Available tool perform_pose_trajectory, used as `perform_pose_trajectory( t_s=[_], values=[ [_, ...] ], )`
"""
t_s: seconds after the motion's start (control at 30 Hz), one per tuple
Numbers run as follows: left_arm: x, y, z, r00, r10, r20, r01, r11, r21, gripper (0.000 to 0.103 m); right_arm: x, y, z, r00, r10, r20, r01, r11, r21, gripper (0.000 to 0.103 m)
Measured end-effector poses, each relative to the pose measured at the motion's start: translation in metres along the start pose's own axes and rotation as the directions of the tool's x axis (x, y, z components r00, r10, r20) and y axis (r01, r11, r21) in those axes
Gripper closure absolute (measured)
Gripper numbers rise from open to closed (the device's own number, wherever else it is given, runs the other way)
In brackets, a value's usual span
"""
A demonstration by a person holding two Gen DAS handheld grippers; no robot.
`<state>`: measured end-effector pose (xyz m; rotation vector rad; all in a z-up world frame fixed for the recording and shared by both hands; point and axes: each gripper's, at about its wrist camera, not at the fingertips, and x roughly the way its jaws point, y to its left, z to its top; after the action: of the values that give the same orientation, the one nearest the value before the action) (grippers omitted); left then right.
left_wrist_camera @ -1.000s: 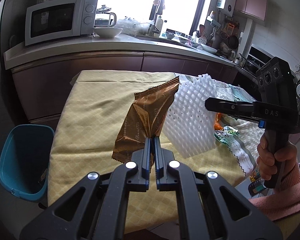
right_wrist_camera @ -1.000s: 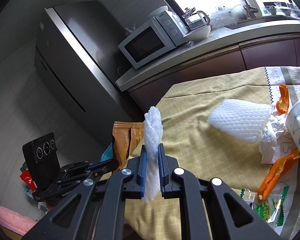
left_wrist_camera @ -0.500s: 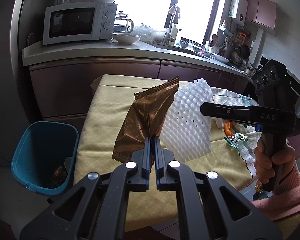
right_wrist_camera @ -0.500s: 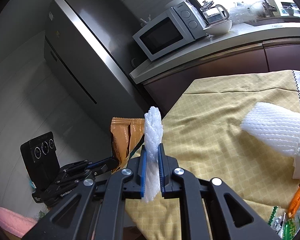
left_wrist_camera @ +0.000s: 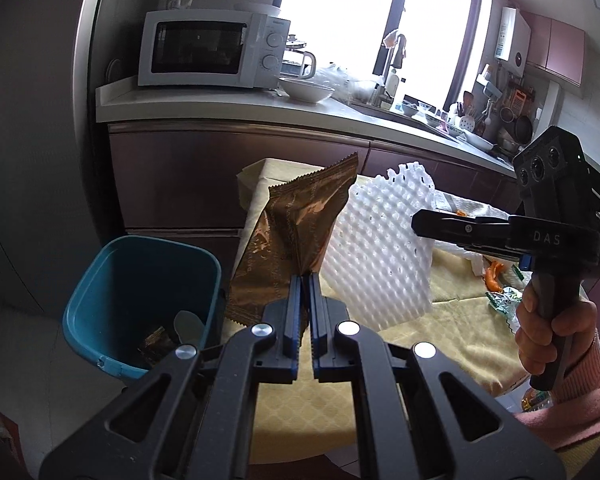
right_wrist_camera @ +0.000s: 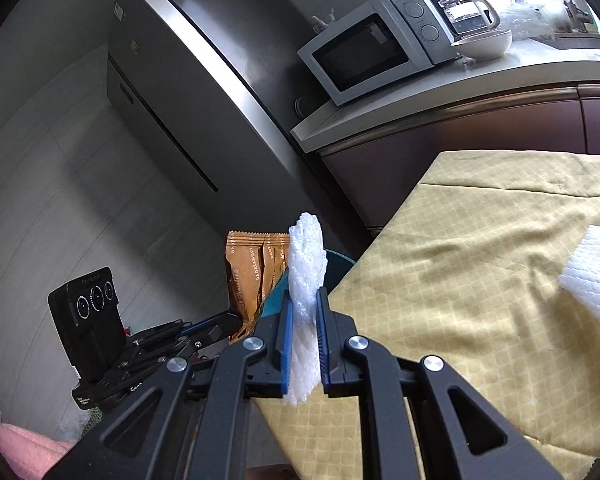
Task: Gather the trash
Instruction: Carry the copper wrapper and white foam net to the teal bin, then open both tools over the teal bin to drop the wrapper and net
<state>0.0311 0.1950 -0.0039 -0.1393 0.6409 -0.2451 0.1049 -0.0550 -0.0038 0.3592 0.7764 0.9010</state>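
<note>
The brown snack wrapper (left_wrist_camera: 296, 236) stands upright in the air, its lower edge pinched between the fingers (left_wrist_camera: 292, 312) of the left gripper (left_wrist_camera: 305, 280), which are closed on it with only the foil's thickness between the blue pads. It hangs past the near left corner of the table (left_wrist_camera: 452, 332), just right of the teal trash bin (left_wrist_camera: 112, 280) on the floor, where a few scraps lie at the bottom. Just beside the wrapper on the right, the white foam fruit net (left_wrist_camera: 380, 248) is held up as a flat sheet, edge-on in the right wrist view, where it runs between the two pads of the right gripper (right_wrist_camera: 305, 300); those fingers (right_wrist_camera: 284, 336) are clamped on the net with a narrow gap filled by foam, and its lower end pokes out below the pads. The person's right hand (left_wrist_camera: 552, 328), in a pink sleeve, wraps the handle of that gripper. From the right wrist, the wrapper and the bin's rim sit behind the net, off the table's left edge. On the yellow tablecloth, another foam net (right_wrist_camera: 592, 272) lies toward the right edge, and orange peel (left_wrist_camera: 494, 274) and a green packet (left_wrist_camera: 504, 300) lie near the far right side. Behind the table, the counter (left_wrist_camera: 228, 100) carries a white microwave (left_wrist_camera: 212, 52) at its left end, with a white bowl (left_wrist_camera: 306, 90) just beside it.
</note>
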Motion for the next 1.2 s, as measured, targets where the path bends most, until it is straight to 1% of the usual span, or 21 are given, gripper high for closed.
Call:
perform_pose_trajectory(
  t_s=[0.23,0.53,0.8,1.07,1.2],
  values=[
    [-0.009,0.029,0.000,0.998,0.066,0.007,-0.065,0.997,-0.032,0.099,0.025,0.010,0.010,0.999,0.041,-0.034,-0.041,0.999,-0.017,0.093],
    [-0.014,0.057,-0.004,0.993,0.121,0.000,-0.121,0.990,-0.073,0.099,0.056,0.020,0.022,0.996,0.057,-0.072,-0.060,0.997,-0.041,0.093],
    [-0.003,0.079,-0.004,0.984,0.176,-0.028,-0.178,0.979,-0.097,0.099,0.090,0.021,0.027,0.991,0.054,-0.125,-0.058,0.998,-0.031,0.093],
    [0.018,0.103,-0.008,0.973,0.220,-0.074,-0.228,0.966,-0.121,0.099,0.128,0.023,0.029,0.983,0.023,-0.184,-0.028,0.999,-0.024,0.093],
    [0.031,0.114,-0.010,0.966,0.237,-0.101,-0.249,0.959,-0.132,0.098,0.149,0.021,0.028,0.975,0.008,-0.221,-0.011,1.000,-0.011,0.093]
  ],
)
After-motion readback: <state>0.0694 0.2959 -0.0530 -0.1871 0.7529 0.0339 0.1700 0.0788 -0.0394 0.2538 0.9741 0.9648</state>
